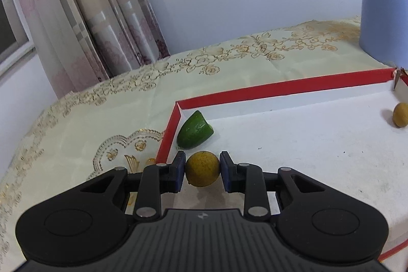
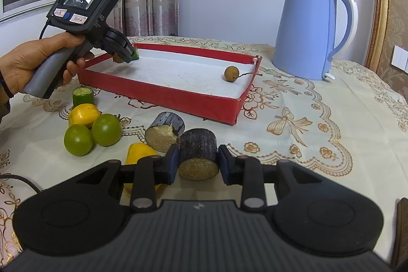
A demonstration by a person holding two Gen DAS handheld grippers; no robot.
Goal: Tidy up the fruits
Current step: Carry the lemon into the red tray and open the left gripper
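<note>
A small round fruit (image 1: 202, 168), dull yellow with fine brown specks, is clamped between the blue pads of the left gripper (image 1: 202, 170). It is held just above the white floor of a shallow red tray (image 1: 280, 88), near the tray's left corner. Just beyond it, in that corner, a green cucumber end (image 1: 195, 130) with a slanted cut is lying against the red wall. A second small brownish fruit (image 1: 400, 115) is seen at the far right of the tray.

The fingers of the right gripper (image 2: 198, 162) are closed on a short dark cylinder (image 2: 199, 154), black outside with a pale, grainy cut face turned to the camera. A similar dark piece (image 2: 164, 131) lies just behind it on the worktop (image 2: 306, 144), which is covered by a cream cloth with gold flowers. To the left, two green round fruits (image 2: 91, 134), a yellow fruit (image 2: 83, 115), a cucumber stump (image 2: 83, 96) and a yellow piece (image 2: 139, 152) are grouped together. A blue kettle (image 2: 306, 32) stands behind the tray.
</note>
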